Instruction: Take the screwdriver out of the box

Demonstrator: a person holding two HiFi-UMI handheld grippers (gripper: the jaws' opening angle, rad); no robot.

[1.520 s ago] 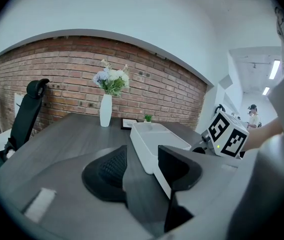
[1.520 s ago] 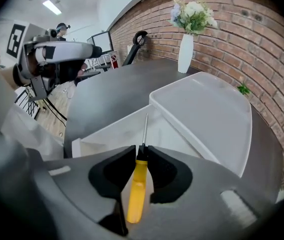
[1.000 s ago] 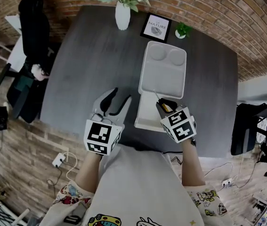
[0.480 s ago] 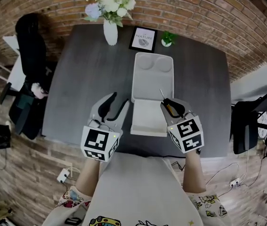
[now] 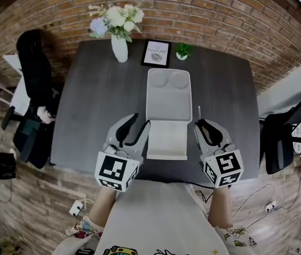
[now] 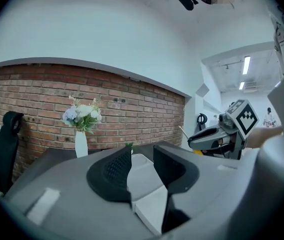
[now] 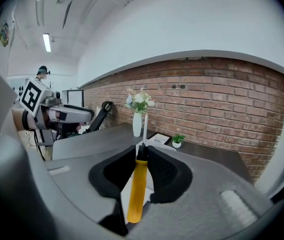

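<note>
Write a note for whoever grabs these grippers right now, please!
Right gripper: jaws shut on the yellow-handled screwdriver, held just right of the box.
Left gripper: jaws closing, nothing between them, just left of the box.
Box: open on the table, looks empty.
Done: screwdriver is out of the box.
Left: probably just set it down on the table.

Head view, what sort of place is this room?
Likely an office or studio: a dark table stands near a brick wall, with an office chair beside it and a vase of flowers on top.
</note>
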